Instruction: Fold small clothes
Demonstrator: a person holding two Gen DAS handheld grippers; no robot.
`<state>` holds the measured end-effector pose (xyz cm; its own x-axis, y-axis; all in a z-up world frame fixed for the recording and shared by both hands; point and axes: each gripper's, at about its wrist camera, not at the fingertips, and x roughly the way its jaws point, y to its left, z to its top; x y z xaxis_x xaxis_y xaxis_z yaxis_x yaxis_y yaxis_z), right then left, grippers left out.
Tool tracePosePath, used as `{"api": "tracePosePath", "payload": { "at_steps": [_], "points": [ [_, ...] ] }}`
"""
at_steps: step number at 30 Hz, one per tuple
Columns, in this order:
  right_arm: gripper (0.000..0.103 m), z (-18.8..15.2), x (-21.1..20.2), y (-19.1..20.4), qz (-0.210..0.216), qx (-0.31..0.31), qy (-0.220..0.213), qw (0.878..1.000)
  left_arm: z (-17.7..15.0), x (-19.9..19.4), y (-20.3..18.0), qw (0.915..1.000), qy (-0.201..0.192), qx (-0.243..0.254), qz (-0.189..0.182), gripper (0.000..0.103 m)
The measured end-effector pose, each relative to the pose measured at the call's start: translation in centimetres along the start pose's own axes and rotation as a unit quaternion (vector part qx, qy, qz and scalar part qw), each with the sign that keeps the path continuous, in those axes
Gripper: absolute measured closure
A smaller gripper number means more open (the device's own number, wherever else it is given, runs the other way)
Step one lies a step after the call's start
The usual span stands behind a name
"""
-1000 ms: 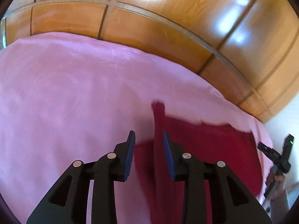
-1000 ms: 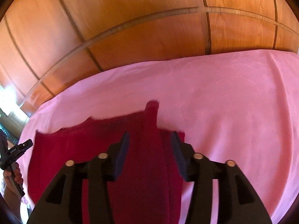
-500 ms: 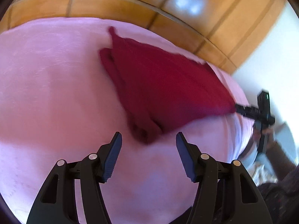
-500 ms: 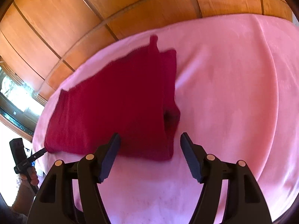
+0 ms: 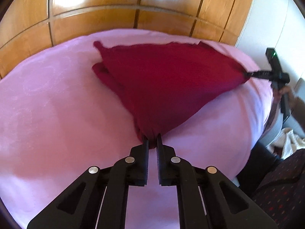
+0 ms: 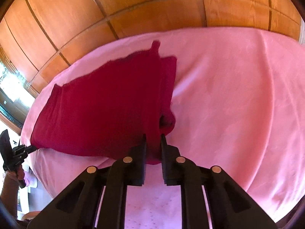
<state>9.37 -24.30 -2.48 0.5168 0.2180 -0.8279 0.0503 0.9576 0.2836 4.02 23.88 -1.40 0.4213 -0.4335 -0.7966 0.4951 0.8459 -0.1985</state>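
Flanking the red garment (image 5: 171, 80): pink bedspread (image 5: 57, 114), wooden panelling (image 5: 114, 19).

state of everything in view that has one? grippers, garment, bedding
left gripper: shut on the near corner of the red garment
right gripper: shut on the garment's other near corner
red garment: pulled taut between both grippers, far edge lying on the bed, one side doubled over
pink bedspread: spread flat under the garment
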Motion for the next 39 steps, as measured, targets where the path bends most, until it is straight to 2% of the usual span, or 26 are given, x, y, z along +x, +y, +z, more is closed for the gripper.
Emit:
{"api": "tracePosePath", "payload": {
  "at_steps": [2,4,6,8,10,11,15,17,19,21,22,23,24,25,28,30,33,35,37,39],
  "points": [
    [0.092,-0.4,1.0,-0.2,-0.012,-0.004,0.013,1.000,-0.5,0.8,-0.2,0.9999,0.015,0.006,0.006,0.097],
    [0.092,-0.9,1.7,-0.4,-0.018,-0.006,0.020,1.000,-0.8,0.8,-0.3,0.9998,0.013,0.004,0.011,0.097],
    [0.091,-1.1,1.5,-0.6,-0.010,0.003,0.015,1.000,-0.9,0.4,0.4,0.9995,0.008,-0.031,-0.007,0.096],
    [0.086,-1.2,0.9,-0.9,0.003,0.015,0.012,1.000,-0.8,-0.3,0.8,0.9984,-0.003,-0.056,-0.013,0.093],
    [0.065,-1.2,0.1,-1.2,0.008,0.021,0.003,1.000,-0.7,-1.5,1.4,0.9952,-0.021,-0.090,-0.032,0.083],
    [0.062,-1.2,-0.4,-1.5,0.015,0.028,-0.003,0.999,-0.5,-1.9,1.6,0.9936,-0.030,-0.103,-0.035,0.079],
    [0.060,-1.3,-1.2,-2.1,0.033,0.045,-0.015,0.998,0.9,-3.3,3.1,0.9821,-0.075,-0.169,-0.039,0.078],
    [0.061,-1.6,-0.5,-2.0,0.028,0.044,-0.006,0.999,1.9,-3.2,3.4,0.9766,-0.094,-0.190,-0.036,0.078],
    [0.091,-1.9,0.3,-1.8,0.021,0.041,0.004,0.999,2.6,-2.8,3.1,0.9748,-0.100,-0.196,-0.034,0.078],
    [0.091,-2.1,0.6,-1.4,0.006,0.025,0.006,1.000,3.4,-1.9,2.5,0.9755,-0.096,-0.196,-0.030,0.078],
    [0.085,-2.1,0.8,-1.4,0.002,0.023,0.010,1.000,3.6,-1.4,2.2,0.9762,-0.092,-0.195,-0.026,0.078],
    [0.076,-1.9,0.9,-1.6,-0.011,0.024,0.012,1.000,4.0,-0.9,2.0,0.9772,-0.086,-0.193,-0.016,0.072],
    [0.061,-1.7,0.7,-1.8,-0.016,0.027,0.011,0.999,4.2,-0.5,1.8,0.9770,-0.083,-0.196,-0.006,0.059],
    [0.057,-1.5,0.5,-2.0,-0.012,0.032,0.009,0.999,4.3,-0.3,1.8,0.9757,-0.084,-0.202,-0.002,0.055],
    [0.054,-0.2,-1.1,-2.3,0.003,0.047,-0.020,0.999,5.1,-0.2,1.9,0.9702,-0.097,-0.222,-0.003,0.052],
    [0.048,0.9,-1.6,-2.1,0.009,0.051,-0.037,0.998,5.5,-0.3,1.9,0.9700,-0.102,-0.221,0.004,0.052],
    [0.048,3.0,-1.1,-0.7,0.013,0.041,-0.057,0.997,6.6,0.6,1.8,0.9704,-0.099,-0.220,0.017,0.052],
    [0.048,4.5,0.0,0.6,0.012,0.031,-0.057,0.998,7.3,1.1,1.6,0.9715,-0.095,-0.216,0.028,0.052],
    [0.049,6.1,1.9,1.5,-0.017,0.025,-0.052,0.998,7.9,1.8,1.4,0.9728,-0.091,-0.209,0.045,0.052],
    [0.049,7.2,3.6,1.4,-0.015,0.033,-0.041,0.998,8.7,2.6,1.5,0.9730,-0.083,-0.208,0.054,0.052]
  ]
}}
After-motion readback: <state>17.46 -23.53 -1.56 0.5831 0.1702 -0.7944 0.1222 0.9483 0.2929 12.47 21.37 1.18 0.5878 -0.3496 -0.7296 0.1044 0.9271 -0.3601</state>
